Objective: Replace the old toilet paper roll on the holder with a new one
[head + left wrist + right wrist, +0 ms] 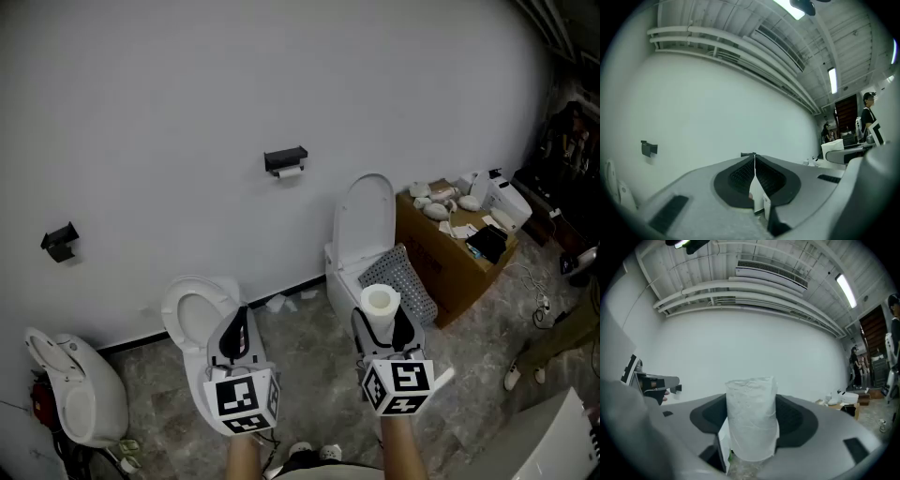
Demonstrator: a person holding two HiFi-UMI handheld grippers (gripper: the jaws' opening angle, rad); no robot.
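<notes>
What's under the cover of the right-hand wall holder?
A white toilet paper roll peeks out below the holder cover; the cover hides its upper part and any spindle.

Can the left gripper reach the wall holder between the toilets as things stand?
Probably yes. The left gripper is shut and empty, and only open air shows between it and the holder; the toilet sits below that line.
</notes>
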